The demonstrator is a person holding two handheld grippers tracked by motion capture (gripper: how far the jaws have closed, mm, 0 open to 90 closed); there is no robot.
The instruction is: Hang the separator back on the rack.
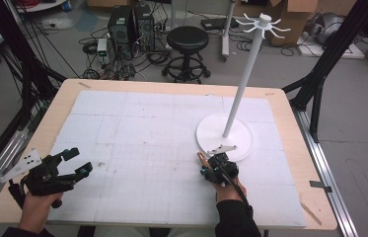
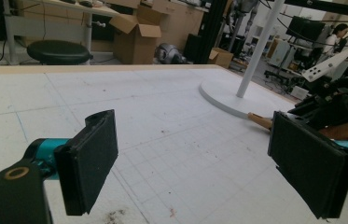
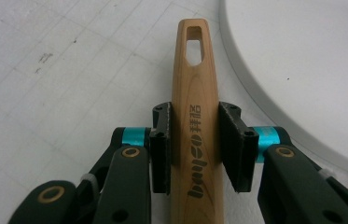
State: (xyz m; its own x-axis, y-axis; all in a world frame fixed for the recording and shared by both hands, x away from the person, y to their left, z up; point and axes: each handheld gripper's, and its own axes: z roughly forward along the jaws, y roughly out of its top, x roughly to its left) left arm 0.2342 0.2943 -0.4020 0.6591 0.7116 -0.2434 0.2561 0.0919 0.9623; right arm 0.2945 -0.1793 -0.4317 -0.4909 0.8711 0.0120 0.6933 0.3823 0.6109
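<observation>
Wooden handle (image 3: pixel 196 140) lies flat on the white gridded bench (image 1: pixel 137 128), just beside the rim of the round white base (image 1: pixel 243 129) of the hook stand (image 1: pixel 250 64), hang-hole end pointing away from the person. Right tongs (image 3: pixel 195 149) sit astride the handle about mid-shaft: 2 black pads (image 3: pixel 161 149) on either side, the left one looks to be touching the wood, the right one seems to have a thin gap, so not a firm grip yet imo. Left tongs (image 2: pixel 199 154) hover wide open w/ nothing between, well apart over the left of the bench.

Handling, my guess: stiff, light, smooth finished wood, so it won't bend or crush but could slip or pivot if pinched on the taper. Shaft widens toward the near end; best hold is where the pads are now, on the flat sides near the printed logo, squared up. Whatever's on the near end is hidden, so balance can't be judged. Hole end should stay free for a hook.
</observation>
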